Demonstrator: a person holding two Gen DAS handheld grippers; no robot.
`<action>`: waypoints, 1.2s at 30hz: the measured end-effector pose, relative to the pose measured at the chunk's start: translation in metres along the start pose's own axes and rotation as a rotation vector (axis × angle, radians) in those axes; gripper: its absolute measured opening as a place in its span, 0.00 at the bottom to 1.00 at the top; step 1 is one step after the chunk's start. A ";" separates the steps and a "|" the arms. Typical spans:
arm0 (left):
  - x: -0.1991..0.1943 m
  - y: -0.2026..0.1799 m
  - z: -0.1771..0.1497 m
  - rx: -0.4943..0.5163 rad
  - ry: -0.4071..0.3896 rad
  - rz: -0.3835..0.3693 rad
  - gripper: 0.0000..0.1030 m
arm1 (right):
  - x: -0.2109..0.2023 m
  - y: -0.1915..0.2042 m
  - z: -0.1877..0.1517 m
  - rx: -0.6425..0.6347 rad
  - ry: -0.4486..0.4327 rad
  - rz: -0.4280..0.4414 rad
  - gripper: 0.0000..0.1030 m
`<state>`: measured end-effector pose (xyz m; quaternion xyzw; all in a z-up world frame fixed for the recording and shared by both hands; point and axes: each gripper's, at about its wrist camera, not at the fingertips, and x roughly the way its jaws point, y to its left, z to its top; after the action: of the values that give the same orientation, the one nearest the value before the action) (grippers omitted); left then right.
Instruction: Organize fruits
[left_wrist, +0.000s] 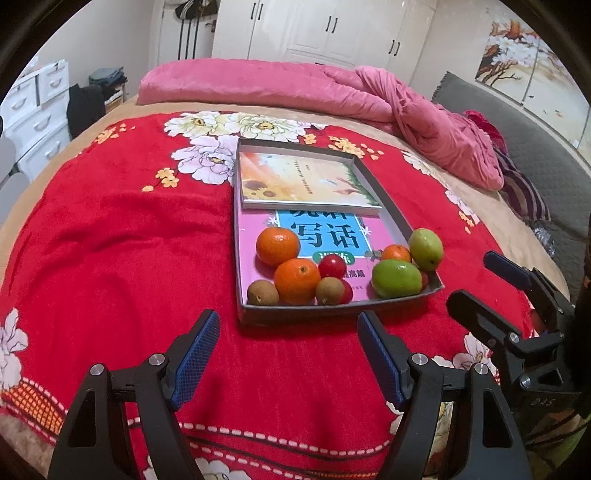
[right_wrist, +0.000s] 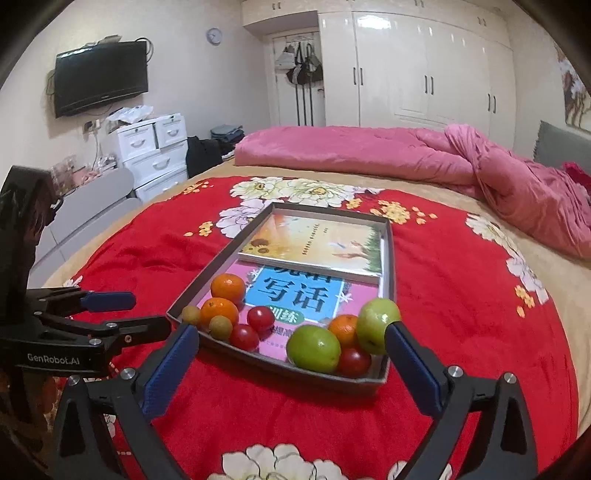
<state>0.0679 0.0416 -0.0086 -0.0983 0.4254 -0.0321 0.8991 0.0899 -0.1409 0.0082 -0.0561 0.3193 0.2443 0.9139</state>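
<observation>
Sitting in a flat grey tray (left_wrist: 391, 206) on the red flowery blanket (left_wrist: 110, 240), the fruits lie just past both grippers. The left gripper (left_wrist: 286, 332) has its blue fingers spread apart over bare blanket, with nothing between them. The right gripper (right_wrist: 291, 350) is spread very wide, and the near end of the tray shows between its fingers, but they pinch nothing.

The fruits are crowded at the near end of the tray, on top of a pink book (left_wrist: 255, 229). I see two green fruits (right_wrist: 313, 349), three oranges (left_wrist: 277, 246), small red fruits (left_wrist: 332, 266) and small brown fruits (left_wrist: 262, 292).

Only the right wrist view shows a black TV (right_wrist: 101, 83) on the wall. Only the left wrist view shows a flower painting (left_wrist: 535, 70).
</observation>
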 end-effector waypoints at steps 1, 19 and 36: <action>-0.002 -0.001 -0.001 -0.002 0.000 -0.002 0.76 | -0.003 -0.001 -0.002 0.006 0.004 -0.013 0.99; -0.026 -0.016 -0.033 -0.024 0.035 -0.003 0.76 | -0.054 -0.007 -0.030 0.108 0.034 -0.049 0.99; -0.033 -0.028 -0.048 -0.023 0.058 -0.018 0.76 | -0.065 0.008 -0.045 0.070 0.056 -0.055 0.99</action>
<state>0.0105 0.0114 -0.0080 -0.1115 0.4508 -0.0382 0.8848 0.0171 -0.1725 0.0133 -0.0397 0.3512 0.2059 0.9125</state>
